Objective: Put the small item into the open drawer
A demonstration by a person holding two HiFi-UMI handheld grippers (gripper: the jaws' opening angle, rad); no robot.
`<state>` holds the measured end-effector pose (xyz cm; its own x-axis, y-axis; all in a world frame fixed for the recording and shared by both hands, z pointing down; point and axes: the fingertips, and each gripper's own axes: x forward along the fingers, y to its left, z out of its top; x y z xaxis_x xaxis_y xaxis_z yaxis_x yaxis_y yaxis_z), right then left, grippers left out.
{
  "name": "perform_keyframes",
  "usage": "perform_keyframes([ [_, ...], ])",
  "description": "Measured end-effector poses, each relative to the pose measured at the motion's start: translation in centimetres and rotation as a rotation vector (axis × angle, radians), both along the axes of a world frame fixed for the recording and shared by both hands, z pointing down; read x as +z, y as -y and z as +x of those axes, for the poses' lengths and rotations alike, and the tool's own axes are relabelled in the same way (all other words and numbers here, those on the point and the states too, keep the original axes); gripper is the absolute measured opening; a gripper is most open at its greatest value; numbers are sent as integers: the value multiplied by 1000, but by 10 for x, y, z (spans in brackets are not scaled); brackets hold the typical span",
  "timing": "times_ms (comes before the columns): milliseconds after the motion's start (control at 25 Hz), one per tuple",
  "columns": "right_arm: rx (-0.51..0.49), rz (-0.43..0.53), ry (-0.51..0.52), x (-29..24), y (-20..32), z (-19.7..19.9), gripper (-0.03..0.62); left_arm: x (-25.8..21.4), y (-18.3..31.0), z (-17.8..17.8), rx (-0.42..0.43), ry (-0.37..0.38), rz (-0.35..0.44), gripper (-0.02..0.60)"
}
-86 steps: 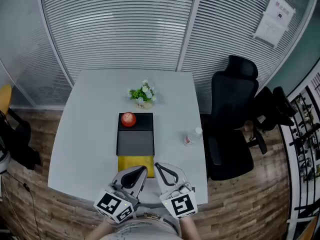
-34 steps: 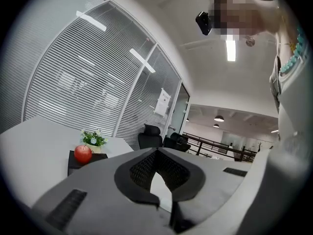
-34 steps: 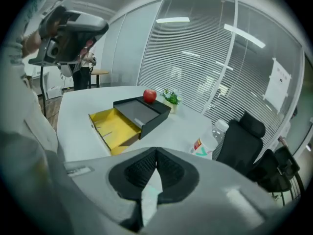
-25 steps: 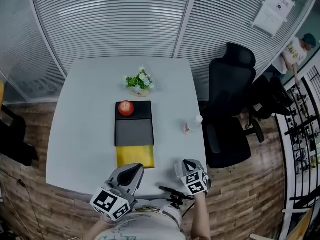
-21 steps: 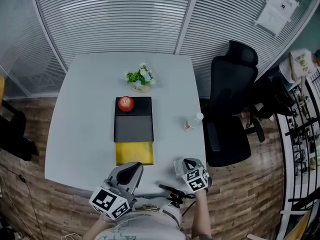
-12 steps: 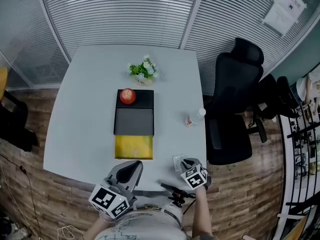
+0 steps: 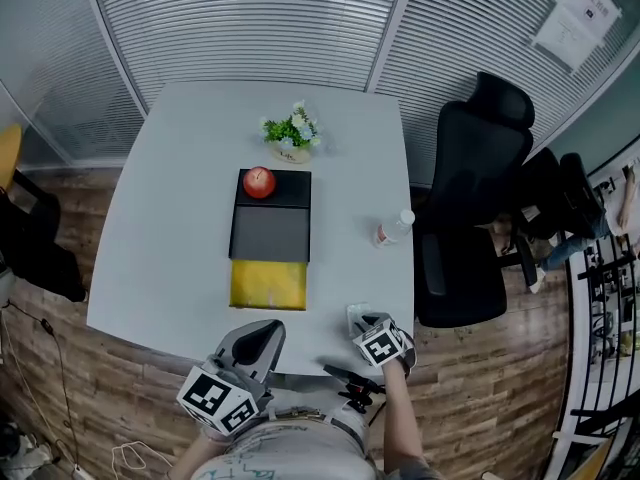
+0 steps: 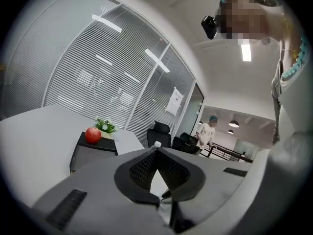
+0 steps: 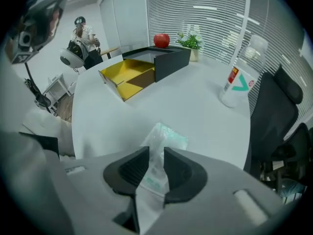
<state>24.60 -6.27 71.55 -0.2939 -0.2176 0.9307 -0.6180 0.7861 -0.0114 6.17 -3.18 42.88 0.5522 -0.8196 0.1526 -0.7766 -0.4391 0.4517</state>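
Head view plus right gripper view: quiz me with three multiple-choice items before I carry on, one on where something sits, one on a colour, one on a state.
1. Where is the apple?
A. on the black box
B. beside the bottle
C. on the chair

2. What colour is the inside of the open drawer?
A. red
B. yellow
C. blue

3. How do the jaws of the right hand-held gripper stand?
A. clamped on the bottle
B. shut and empty
C. apart, with the clear packet between them

Answers:
1 A: the apple rests on the far end of the box's top.
2 B: the drawer's floor shows yellow in both views.
3 C: the jaws have just been opening, and the packet shows in the gap between them.
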Motion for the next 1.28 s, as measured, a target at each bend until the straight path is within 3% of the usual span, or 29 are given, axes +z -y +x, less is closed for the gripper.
perform_keyframes([
  [200, 82, -23, 36, 4, 6, 1, 94, -2, 1, -7, -9, 2, 6, -3],
  [320, 63, -3, 8, 4, 8, 0, 84, -3, 2, -13, -3, 1, 8, -3],
  [480, 20, 34, -59, 6, 8, -4, 21, -5, 3, -24, 23, 0, 11, -3],
  [840, 7, 35, -139, 6, 8, -9, 6, -12, 5, -55, 76, -1, 21, -3],
  [1280, 86, 58, -108, -18, 16, -19, 5, -16, 13, -82, 124, -7, 32, -3],
])
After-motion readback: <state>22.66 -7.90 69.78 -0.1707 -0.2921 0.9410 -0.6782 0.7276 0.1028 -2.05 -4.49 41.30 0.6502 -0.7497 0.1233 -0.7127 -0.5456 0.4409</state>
